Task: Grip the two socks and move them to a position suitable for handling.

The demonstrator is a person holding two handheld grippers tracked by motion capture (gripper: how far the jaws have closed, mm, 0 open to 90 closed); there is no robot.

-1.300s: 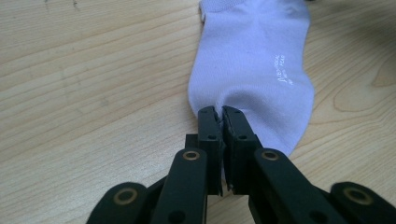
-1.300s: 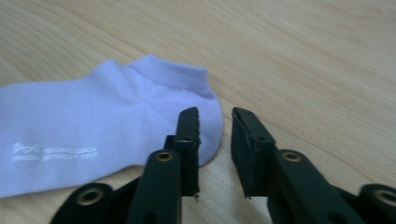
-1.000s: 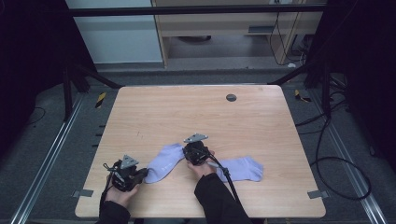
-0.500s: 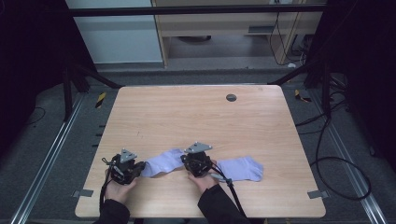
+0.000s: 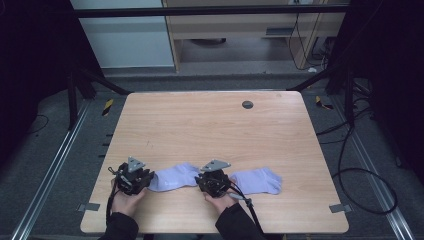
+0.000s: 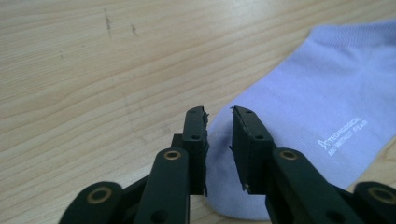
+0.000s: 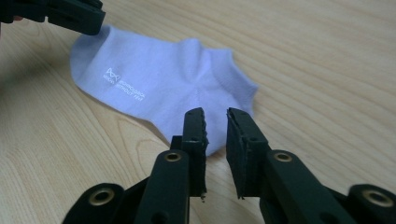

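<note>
the left gripper point(image 6: 218, 122) has its jaws a narrow gap apart; they have just been opening, and nothing is pinched between them. the toe edge of the left sock point(image 6: 317, 116) lies flat on the table point(image 6: 93, 70) under and just past the tips, running off toward 2 o'clock, with small white print near its 3 o'clock side. in the high view this gripper point(image 5: 145, 181) sits at the sock's point(image 5: 175, 177) 9 o'clock end, a hand point(image 5: 127, 202) behind it at 6 o'clock.

the right gripper point(image 7: 215, 122) also stands slightly parted, its jaws just having been opening, with no cloth clamped. the sock's point(image 7: 159, 88) cuff end lies flat just beyond the tips and stretches away toward 10 o'clock, where the left gripper's dark jaws point(image 7: 70, 14) sit over its far end. in the high view the right gripper point(image 5: 205, 182) is at the sock's 3 o'clock end, its hand point(image 5: 220, 202) below it and its cable trailing toward 5 o'clock.

a second sock point(image 5: 256, 180) lies flat just past the right gripper at 3 o'clock, untouched. both socks sit near the table's point(image 5: 210, 125) 6 o'clock edge. a small dark disc point(image 5: 247, 104) lies well apart near 12 o'clock.
</note>
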